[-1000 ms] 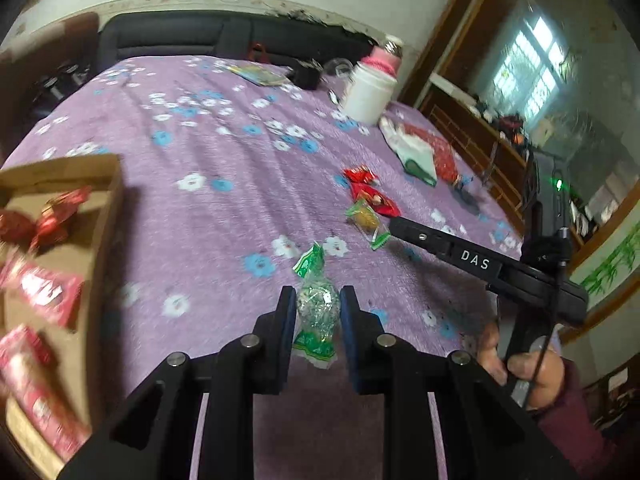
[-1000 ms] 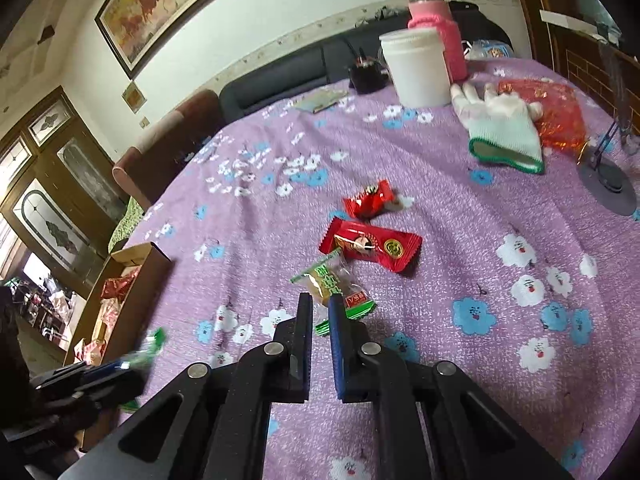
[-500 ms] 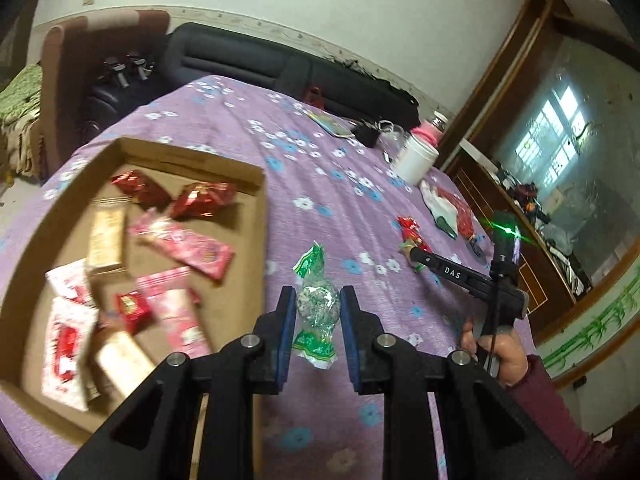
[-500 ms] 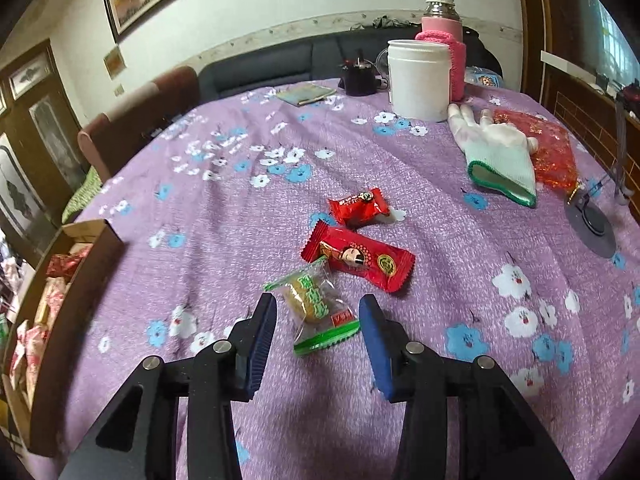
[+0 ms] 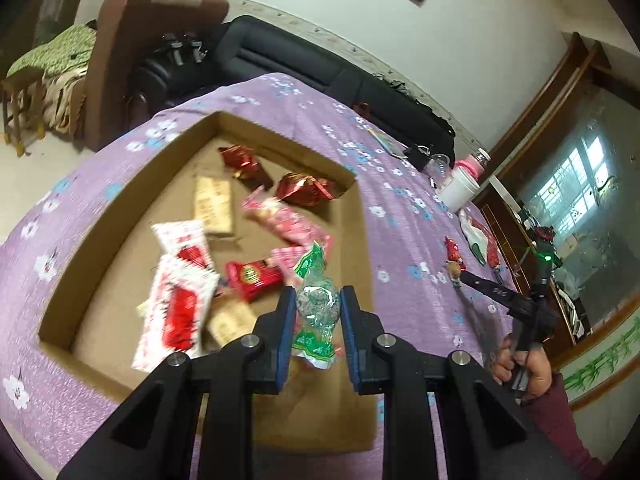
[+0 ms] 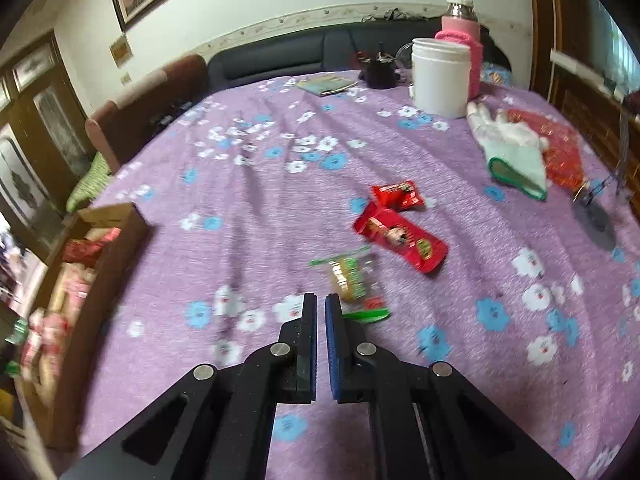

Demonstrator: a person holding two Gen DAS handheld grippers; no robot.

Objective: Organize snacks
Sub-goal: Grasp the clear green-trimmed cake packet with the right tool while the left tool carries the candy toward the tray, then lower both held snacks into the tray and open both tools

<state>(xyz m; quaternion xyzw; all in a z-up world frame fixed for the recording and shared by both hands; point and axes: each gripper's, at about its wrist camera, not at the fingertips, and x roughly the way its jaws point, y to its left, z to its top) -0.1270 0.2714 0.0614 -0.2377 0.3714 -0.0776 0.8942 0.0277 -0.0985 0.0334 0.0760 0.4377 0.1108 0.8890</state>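
Note:
My left gripper [image 5: 318,300] is shut on a green-wrapped candy [image 5: 316,312] and holds it above the near right part of an open cardboard box [image 5: 120,216], which contains several wrapped snacks. My right gripper [image 6: 321,300] is shut with nothing between its fingers. Just beyond its tips, slightly right, a clear green-and-yellow snack [image 6: 348,276] lies on the purple cloth. A long red packet [image 6: 400,238] and a small red packet [image 6: 396,195] lie farther off. In the left wrist view the right gripper [image 5: 464,278] shows at the right, held by a hand [image 5: 524,368].
A white jar [image 6: 440,76], a pink-sleeved bottle [image 6: 460,36], a glove [image 6: 512,152] and a red bag [image 6: 560,148] sit at the table's far right. A booklet [image 6: 326,84] lies at the back. The box [image 6: 116,248] stands at the left edge, with a dark sofa behind the table.
My left gripper carried the green candy from over the cloth to over the box. My right gripper opened near the green-and-yellow snack, then shut again empty; the snack still lies on the cloth.

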